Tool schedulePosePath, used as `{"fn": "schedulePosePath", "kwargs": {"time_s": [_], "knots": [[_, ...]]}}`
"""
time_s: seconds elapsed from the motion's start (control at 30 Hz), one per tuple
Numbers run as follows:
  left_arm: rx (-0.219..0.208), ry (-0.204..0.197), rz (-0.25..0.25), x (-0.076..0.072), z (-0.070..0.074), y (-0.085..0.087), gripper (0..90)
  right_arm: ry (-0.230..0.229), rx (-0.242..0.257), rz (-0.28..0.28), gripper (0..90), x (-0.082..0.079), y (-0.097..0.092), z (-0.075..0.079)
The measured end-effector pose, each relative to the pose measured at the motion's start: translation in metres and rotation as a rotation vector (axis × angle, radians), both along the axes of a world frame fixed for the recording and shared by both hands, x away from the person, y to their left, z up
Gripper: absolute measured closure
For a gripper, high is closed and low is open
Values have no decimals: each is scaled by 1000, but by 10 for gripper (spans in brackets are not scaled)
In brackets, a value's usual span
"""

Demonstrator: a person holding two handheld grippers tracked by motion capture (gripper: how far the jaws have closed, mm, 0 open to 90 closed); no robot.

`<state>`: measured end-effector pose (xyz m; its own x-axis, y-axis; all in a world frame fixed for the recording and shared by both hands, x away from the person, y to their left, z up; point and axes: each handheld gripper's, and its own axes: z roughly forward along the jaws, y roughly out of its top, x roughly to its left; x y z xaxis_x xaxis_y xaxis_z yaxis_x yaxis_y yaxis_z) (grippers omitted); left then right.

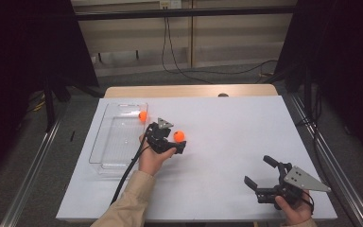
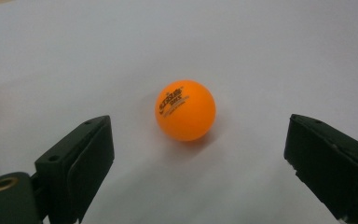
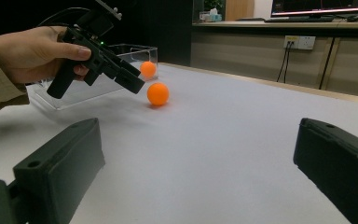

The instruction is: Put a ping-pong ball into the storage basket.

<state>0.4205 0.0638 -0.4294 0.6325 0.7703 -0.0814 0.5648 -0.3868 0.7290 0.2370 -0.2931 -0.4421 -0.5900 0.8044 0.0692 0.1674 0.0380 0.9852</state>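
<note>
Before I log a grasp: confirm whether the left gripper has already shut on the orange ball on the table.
No: the left gripper is open, jaws wide apart either side of the orange ball, touching neither.

Dark print on the orange ball (image 2: pixel 185 110) is too blurred.

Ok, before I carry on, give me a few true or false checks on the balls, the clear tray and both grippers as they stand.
1. The left gripper is shut on an orange ball. False: its jaws stand open, with the ball on the table ahead of them and apart from both.
2. A second orange ball lies inside the clear tray. True.
3. The right gripper holds a ball. False: its jaws are open with nothing between them.
4. The tray sits near the white table's left edge. True.
5. The ball on the table is plain, with no print. False: dark lettering shows on it.
</note>
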Motion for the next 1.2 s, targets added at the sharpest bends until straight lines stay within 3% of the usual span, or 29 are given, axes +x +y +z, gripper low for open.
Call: {"fn": "schedulePosePath", "kwargs": {"time_s": [1.2], "knots": [[12, -15, 24, 8, -10, -11, 144, -3, 3, 1, 9, 0, 0, 0]]}}
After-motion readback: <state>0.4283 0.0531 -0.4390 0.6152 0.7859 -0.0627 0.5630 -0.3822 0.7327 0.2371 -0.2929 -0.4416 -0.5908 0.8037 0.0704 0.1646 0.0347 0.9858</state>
